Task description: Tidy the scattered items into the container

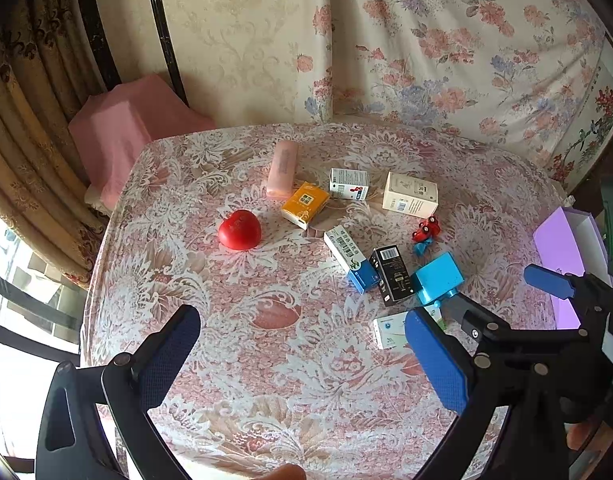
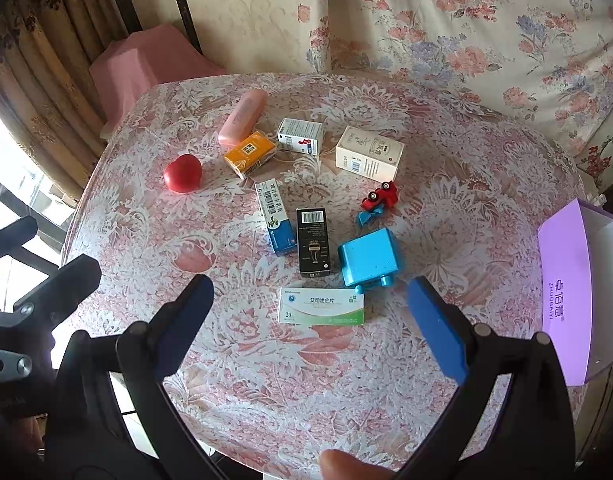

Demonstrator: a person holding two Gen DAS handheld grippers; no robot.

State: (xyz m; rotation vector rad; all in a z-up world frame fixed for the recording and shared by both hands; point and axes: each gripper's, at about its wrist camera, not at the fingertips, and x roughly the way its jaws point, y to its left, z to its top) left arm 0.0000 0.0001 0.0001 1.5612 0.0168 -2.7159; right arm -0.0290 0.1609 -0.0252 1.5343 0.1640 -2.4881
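Risk: green-and-white box [image 2: 321, 306] lies flat against blue block [image 2: 369, 261]; a careless pinch could nudge both.
Right gripper [image 2: 312, 320]: jaws wide, empty, above that box.
Left gripper [image 1: 302, 354]: jaws wide, empty (over bare cloth).
Container: purple box [image 2: 562, 300] at table's right edge, well apart from scatter.
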